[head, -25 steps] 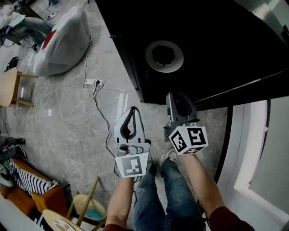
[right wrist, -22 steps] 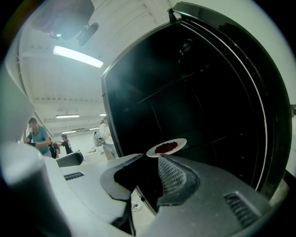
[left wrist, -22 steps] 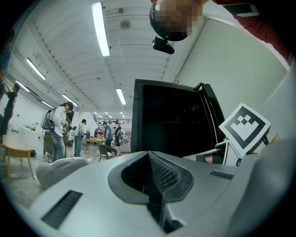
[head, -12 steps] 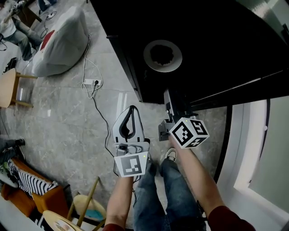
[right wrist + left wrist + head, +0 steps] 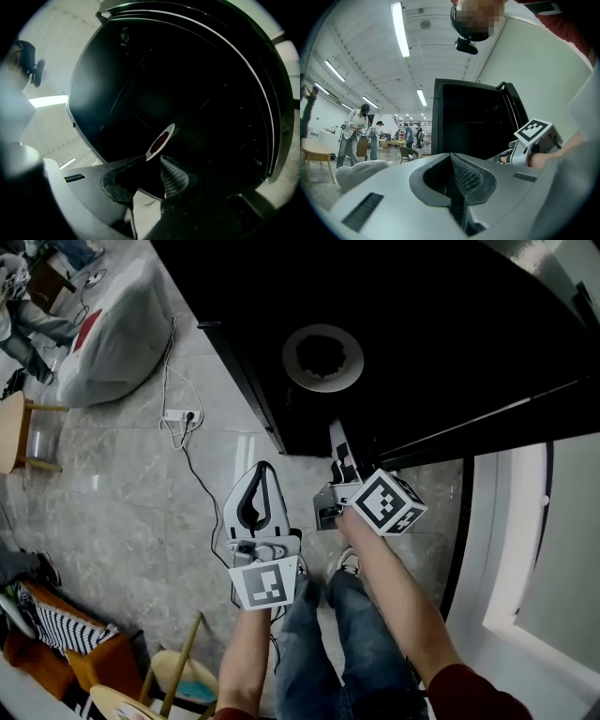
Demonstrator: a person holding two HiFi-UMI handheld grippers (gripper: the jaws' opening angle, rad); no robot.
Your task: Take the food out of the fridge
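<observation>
A white plate (image 5: 322, 357) with dark red food lies on a shelf inside the black fridge (image 5: 422, 343). In the right gripper view the same plate (image 5: 160, 140) shows edge-on just beyond the jaw tips. My right gripper (image 5: 337, 442) is turned on its side at the fridge's front edge, short of the plate; the right gripper (image 5: 152, 161) is open and holds nothing. My left gripper (image 5: 264, 470) hangs over the floor to the left of the fridge. The left gripper (image 5: 451, 158) is shut and empty, and the fridge (image 5: 473, 122) is ahead of it.
A white-edged panel (image 5: 511, 521) stands at the fridge's right. On the stone floor lie a grey beanbag (image 5: 117, 329), a power strip with cable (image 5: 178, 415) and a wooden stool (image 5: 14, 427). My legs and shoes (image 5: 349, 563) are below. People (image 5: 354, 133) stand far off.
My right gripper has rolled onto its side and moved forward to the fridge's edge. The left gripper has stayed nearly still.
</observation>
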